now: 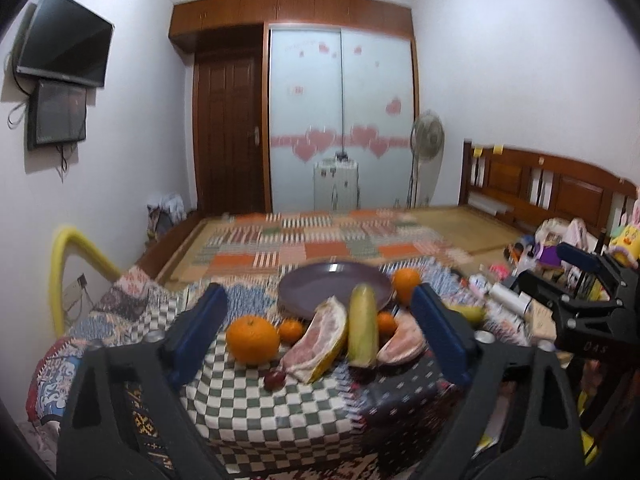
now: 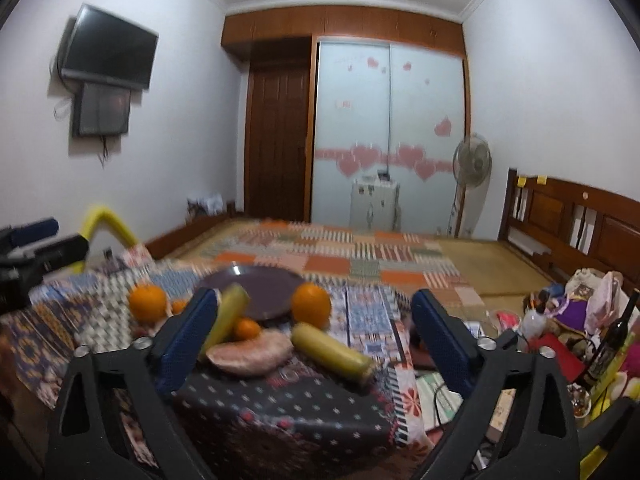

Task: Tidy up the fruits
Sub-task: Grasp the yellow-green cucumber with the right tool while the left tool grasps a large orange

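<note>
A bedroom is shown, with a patchwork-covered table [image 1: 256, 400] in the foreground and a bed [image 1: 360, 240] behind it. A purple plate [image 1: 320, 286] is set at the far side of the table, nothing on it. In the left wrist view, one corn cob [image 1: 362, 326] is laid with its long axis running away from the camera, tip toward the plate. A pomelo wedge [image 1: 320, 340] lies just left of it, a second wedge [image 1: 402, 340] just right. A large orange [image 1: 252, 338] sits further left, with a small tangerine [image 1: 291, 329] beside it. In the right wrist view, a second corn cob [image 2: 332, 354] is laid diagonally (tip pointing back-left). Another orange [image 2: 311, 304] sits beside the plate. The left gripper [image 1: 320, 340] is spread wide, holding nothing. The right gripper [image 2: 312, 340] is likewise spread and unloaded.
</note>
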Action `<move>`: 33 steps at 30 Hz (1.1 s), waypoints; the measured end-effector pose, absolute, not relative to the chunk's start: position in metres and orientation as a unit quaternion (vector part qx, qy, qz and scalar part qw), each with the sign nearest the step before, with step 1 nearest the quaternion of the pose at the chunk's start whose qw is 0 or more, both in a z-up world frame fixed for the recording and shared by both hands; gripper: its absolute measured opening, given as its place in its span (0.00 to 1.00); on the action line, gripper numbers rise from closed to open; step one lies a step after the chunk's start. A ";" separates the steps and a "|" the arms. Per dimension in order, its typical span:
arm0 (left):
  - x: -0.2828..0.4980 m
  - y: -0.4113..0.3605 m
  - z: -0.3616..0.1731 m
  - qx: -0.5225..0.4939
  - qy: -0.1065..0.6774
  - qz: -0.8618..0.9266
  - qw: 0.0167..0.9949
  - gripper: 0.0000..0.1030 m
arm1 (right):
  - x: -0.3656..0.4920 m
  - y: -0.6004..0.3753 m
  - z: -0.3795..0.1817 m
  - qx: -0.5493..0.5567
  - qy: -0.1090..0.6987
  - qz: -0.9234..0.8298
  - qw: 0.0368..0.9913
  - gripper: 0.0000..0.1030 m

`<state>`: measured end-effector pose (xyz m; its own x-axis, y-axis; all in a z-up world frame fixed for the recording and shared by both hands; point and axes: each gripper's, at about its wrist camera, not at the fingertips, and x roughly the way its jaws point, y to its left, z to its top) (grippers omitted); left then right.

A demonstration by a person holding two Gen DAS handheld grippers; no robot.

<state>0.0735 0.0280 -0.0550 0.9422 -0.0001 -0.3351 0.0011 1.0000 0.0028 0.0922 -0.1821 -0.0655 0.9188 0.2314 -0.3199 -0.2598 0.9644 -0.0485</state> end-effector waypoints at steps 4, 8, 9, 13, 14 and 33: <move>0.099 0.044 -0.077 -0.011 0.222 0.002 0.975 0.79 | 0.118 -0.188 -0.089 -0.066 0.209 0.120 0.968 0.82; 0.118 0.058 -0.098 -0.009 0.258 0.014 0.966 0.77 | 0.138 -0.193 -0.105 -0.074 0.245 0.128 0.958 0.78; 0.122 0.060 -0.103 -0.010 0.265 0.015 0.964 0.76 | 0.142 -0.194 -0.108 -0.074 0.252 0.133 0.956 0.78; 0.145 0.076 -0.122 -0.015 0.297 0.030 0.954 0.76 | 0.163 -0.197 -0.121 -0.088 0.280 0.146 0.945 0.78; 0.150 0.080 -0.125 -0.016 0.304 0.034 0.952 0.76 | 0.167 -0.195 -0.124 -0.093 0.286 0.147 0.942 0.78; 0.215 0.098 -0.160 -0.018 0.350 0.039 0.936 0.76 | 0.226 -0.187 -0.152 -0.102 0.366 0.210 0.901 0.77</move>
